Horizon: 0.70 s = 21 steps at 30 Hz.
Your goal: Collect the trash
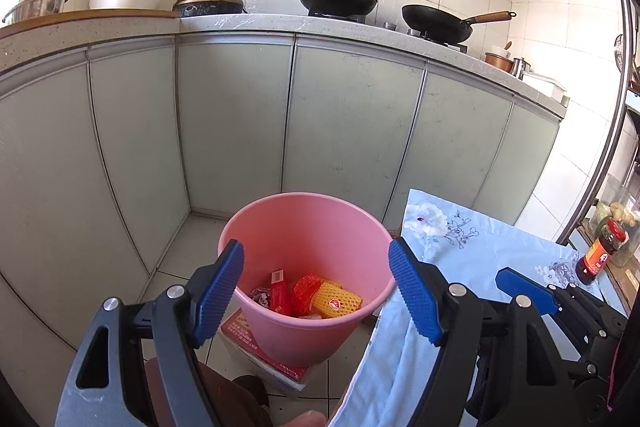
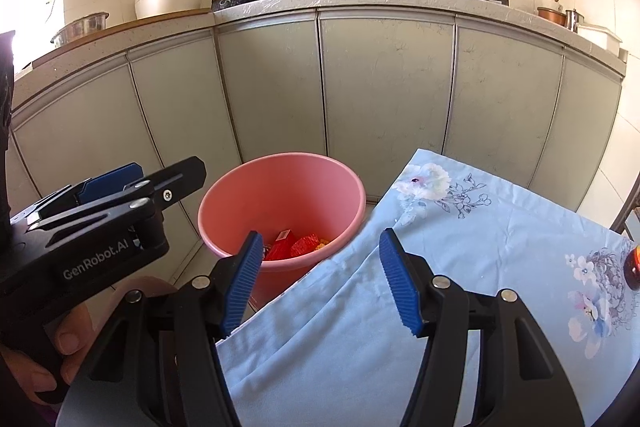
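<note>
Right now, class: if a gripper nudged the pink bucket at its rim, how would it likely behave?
The pink bucket would probably tip easily: it tapers to a narrow base and stands on a red carton rather than on the floor. It likely weighs little, holding only foam fruit nets and wrappers. Its smooth plastic wall may slip under the touch.

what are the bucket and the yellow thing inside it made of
The bucket looks like moulded plastic: pink, smooth, with a soft sheen and a rolled rim. The yellow thing looks like a foam mesh fruit sleeve: an open net pattern, puffy and matte, with a small round sticker on it.
</note>
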### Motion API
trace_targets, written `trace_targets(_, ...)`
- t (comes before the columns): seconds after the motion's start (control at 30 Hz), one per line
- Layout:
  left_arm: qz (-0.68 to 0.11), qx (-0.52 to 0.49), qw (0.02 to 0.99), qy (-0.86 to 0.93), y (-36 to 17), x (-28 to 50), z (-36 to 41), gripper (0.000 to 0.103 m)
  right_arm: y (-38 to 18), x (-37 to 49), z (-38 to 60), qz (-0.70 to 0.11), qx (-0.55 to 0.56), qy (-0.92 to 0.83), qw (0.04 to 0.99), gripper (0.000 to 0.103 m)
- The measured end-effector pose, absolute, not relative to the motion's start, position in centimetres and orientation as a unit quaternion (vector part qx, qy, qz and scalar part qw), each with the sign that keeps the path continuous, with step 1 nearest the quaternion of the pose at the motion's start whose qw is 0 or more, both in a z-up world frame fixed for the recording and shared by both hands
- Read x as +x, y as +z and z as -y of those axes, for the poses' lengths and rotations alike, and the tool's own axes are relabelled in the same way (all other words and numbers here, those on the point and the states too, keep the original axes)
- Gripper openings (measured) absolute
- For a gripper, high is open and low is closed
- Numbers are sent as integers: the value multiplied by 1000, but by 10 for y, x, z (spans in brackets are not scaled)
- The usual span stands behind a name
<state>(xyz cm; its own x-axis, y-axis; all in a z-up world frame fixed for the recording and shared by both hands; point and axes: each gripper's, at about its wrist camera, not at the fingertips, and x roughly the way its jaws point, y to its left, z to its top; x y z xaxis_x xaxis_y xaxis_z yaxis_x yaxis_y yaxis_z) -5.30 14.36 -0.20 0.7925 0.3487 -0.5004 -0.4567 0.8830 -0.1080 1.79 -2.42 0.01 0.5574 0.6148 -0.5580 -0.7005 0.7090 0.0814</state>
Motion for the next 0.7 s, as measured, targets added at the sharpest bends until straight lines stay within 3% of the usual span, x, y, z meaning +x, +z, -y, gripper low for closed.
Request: trace_targets(0.7,-236,-110,941,218,8,-64,-129,69,5,3,37,-275,-76,369,884,61)
